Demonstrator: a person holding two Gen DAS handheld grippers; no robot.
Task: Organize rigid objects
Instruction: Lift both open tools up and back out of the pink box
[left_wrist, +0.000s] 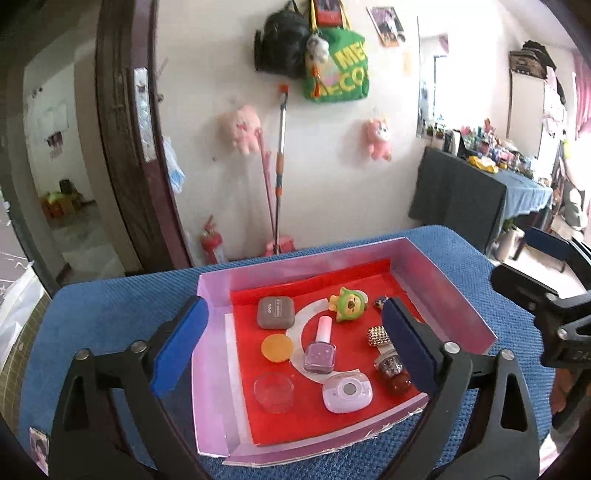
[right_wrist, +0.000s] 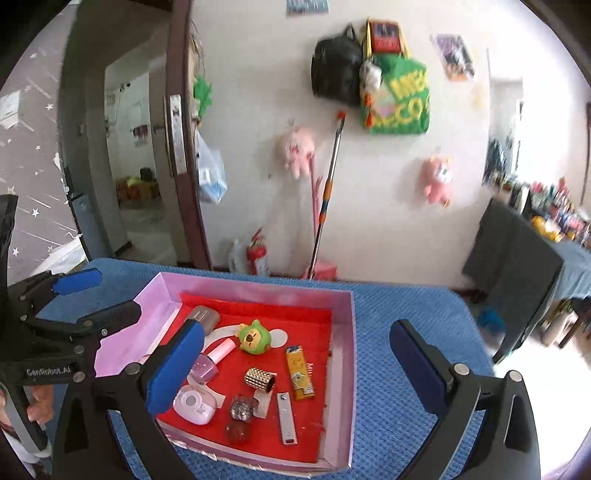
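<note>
Both tools, the left tool (left_wrist: 293, 345) and the right tool (right_wrist: 295, 363), stood wide apart with nothing between their pads. Below them, the pink box (right_wrist: 345, 354) lay on a blue counter (right_wrist: 413, 317), with a nail polish bottle (left_wrist: 320, 349), green toy (right_wrist: 253, 336), lighter (right_wrist: 299, 371) and other small things inside.

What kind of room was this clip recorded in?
Most likely a lived-in home room, not a lab. Bags and pink plush toys hang on the wall, a mop leans against it, and the tray of trinkets sits on a blue-covered table.
</note>
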